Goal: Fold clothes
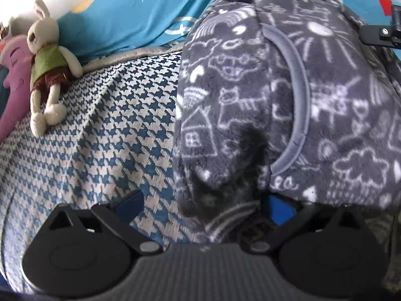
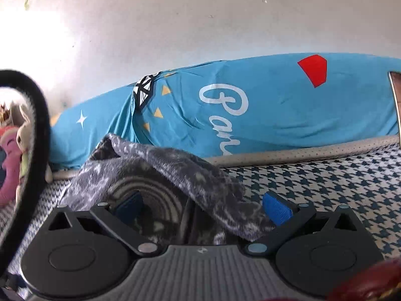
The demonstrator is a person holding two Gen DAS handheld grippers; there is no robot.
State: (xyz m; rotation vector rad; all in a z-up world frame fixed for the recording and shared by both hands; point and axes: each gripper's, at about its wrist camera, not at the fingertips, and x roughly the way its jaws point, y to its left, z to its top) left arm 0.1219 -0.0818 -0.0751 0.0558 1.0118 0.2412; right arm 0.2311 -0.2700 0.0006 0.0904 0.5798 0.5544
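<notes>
Grey fleece, printed with white doodles of houses, cats and clouds, fills the near field: this garment (image 1: 275, 105) hangs bunched in front of the left gripper (image 1: 205, 205), its striped hem sagging between the two blue pads, which stand spread with cloth draped over the one at 3 o'clock. Whether that gripper actually pinches the fleece I cannot tell. From the right wrist, the same garment (image 2: 175, 175) lies heaped across the right gripper (image 2: 203, 208), a fold running from 10 o'clock down toward 4 o'clock between its jaws; these are spread wide, one blue pad under the cloth, the other bare beside it.

Below the garment stretches the bed cover (image 1: 100, 138), a blue and white houndstooth weave. Behind it, toward 12 o'clock, a bright blue pillow (image 2: 250, 105) with white script, stars and a red patch leans along the white wall (image 2: 175, 20). At 9 o'clock in the left view a cream toy rabbit (image 1: 47, 65) in a green top lies on the cover, touching a pink plush toy (image 1: 12, 80) beside it.
</notes>
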